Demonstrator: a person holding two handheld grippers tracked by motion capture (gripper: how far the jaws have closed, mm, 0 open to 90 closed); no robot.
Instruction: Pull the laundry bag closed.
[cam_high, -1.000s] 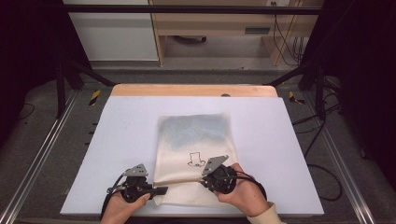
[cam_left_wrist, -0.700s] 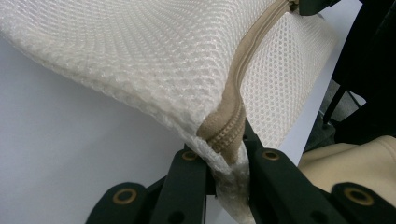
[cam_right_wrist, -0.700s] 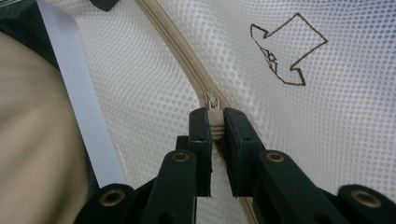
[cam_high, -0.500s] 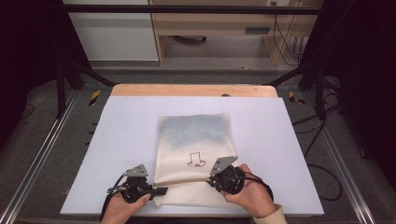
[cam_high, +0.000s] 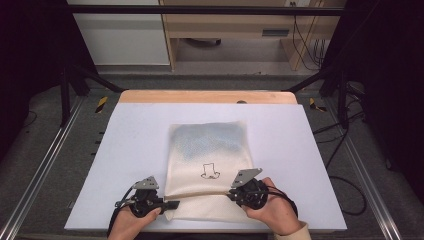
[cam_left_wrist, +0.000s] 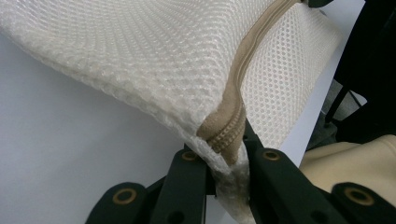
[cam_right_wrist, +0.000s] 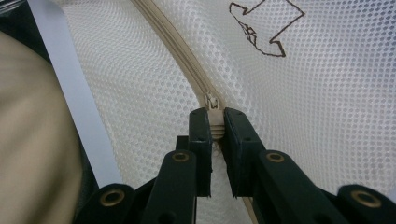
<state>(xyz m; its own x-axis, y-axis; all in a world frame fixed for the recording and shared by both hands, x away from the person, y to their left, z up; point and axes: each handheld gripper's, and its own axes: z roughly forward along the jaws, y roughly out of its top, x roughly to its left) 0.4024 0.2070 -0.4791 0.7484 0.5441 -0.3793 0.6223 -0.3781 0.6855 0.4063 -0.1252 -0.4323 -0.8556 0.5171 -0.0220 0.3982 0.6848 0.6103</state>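
Observation:
A cream mesh bag (cam_high: 207, 150) with a small brown drawing (cam_high: 210, 171) lies on the white table top (cam_high: 130, 145). A tan zipper (cam_high: 200, 193) runs across the bag's near end. My left gripper (cam_high: 172, 204) is shut on the bag's near left corner, at the zipper's end (cam_left_wrist: 229, 140); in the left gripper view the jaws (cam_left_wrist: 224, 161) pinch the mesh (cam_left_wrist: 140, 56) there. My right gripper (cam_high: 231, 196) is shut on the zipper pull (cam_right_wrist: 212, 101), with the tan zipper (cam_right_wrist: 173, 42) running away from the jaws (cam_right_wrist: 214, 122) and the drawing (cam_right_wrist: 264, 25) beside it.
A wooden strip (cam_high: 205, 96) borders the table's far edge. Metal rails (cam_high: 45, 165) run down both sides. A desk and a white cabinet (cam_high: 120, 35) stand behind, and cables (cam_high: 345, 185) lie on the floor at the right.
My right gripper has slid to the right along the zipper with the pull in its jaws. The left gripper has stayed in place on the corner.

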